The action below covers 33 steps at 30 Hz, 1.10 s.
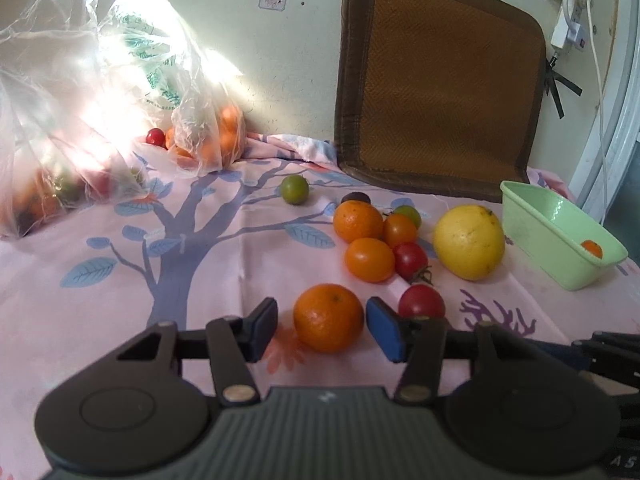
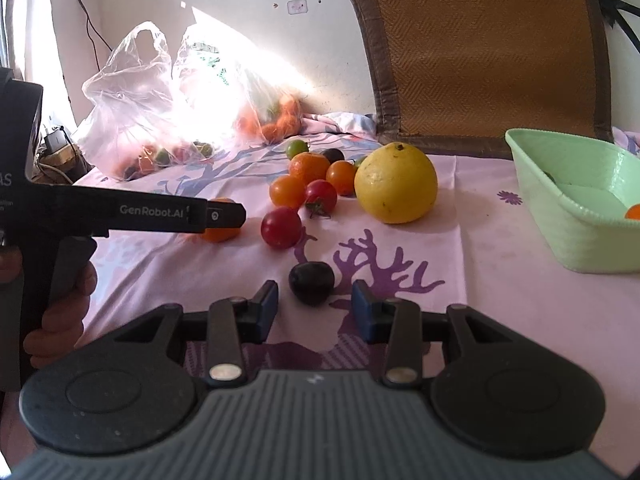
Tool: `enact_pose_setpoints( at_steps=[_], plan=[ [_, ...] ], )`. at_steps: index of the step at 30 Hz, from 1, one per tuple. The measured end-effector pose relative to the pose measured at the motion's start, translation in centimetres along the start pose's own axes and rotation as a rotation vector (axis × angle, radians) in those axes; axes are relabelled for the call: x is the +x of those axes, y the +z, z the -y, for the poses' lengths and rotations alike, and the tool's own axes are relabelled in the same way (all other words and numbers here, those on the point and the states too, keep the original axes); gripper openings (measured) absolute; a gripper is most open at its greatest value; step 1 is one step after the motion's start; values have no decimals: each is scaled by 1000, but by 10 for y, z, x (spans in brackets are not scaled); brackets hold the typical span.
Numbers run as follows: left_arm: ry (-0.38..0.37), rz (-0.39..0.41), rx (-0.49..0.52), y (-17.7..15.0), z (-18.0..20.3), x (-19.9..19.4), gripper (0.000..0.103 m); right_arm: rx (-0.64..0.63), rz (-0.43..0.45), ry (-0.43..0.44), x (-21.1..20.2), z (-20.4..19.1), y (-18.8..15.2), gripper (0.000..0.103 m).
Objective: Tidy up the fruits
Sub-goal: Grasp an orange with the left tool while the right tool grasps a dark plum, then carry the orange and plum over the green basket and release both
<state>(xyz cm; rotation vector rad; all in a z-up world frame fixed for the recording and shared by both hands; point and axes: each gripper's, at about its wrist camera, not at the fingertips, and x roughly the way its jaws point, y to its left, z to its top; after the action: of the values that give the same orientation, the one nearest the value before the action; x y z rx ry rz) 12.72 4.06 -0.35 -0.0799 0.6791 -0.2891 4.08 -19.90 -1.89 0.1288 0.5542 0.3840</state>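
Note:
My left gripper [image 1: 322, 330] is open, its blue pads on either side of an orange tangerine [image 1: 328, 317] on the pink cloth, not touching it. My right gripper [image 2: 314, 306] is open around a dark purple fruit [image 2: 311, 283]. Beyond lie a pile of orange and red small fruits [image 1: 376, 242], a red tomato [image 1: 421, 301], a green fruit [image 1: 294, 189] and a big yellow citrus [image 1: 469, 242]. A green basket [image 1: 532, 220] at the right holds a small orange fruit [image 1: 592, 248]. The left gripper [image 2: 224, 216] shows from the side in the right wrist view.
Clear plastic bags with more fruit [image 1: 208, 128] sit at the back left by the wall. A brown woven cushion [image 1: 440, 76] leans on the wall behind the pile. The basket [image 2: 536, 184] stands near the table's right edge.

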Motion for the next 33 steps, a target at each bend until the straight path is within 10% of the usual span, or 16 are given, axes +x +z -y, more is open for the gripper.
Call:
enact_pose_setpoints(
  at_steps=[7,24,33],
  plan=[
    [-17,3,1,-5,3,-9,38,-43,1,-16,2,-5,-1,25],
    [-215,-12,178,-49,134,-43,38,39,99,-159,-81,52,-45,25],
    [-173,-14,274,-65,178,-34,39,111,107,-208,-103,84,-68,27]
  ],
)
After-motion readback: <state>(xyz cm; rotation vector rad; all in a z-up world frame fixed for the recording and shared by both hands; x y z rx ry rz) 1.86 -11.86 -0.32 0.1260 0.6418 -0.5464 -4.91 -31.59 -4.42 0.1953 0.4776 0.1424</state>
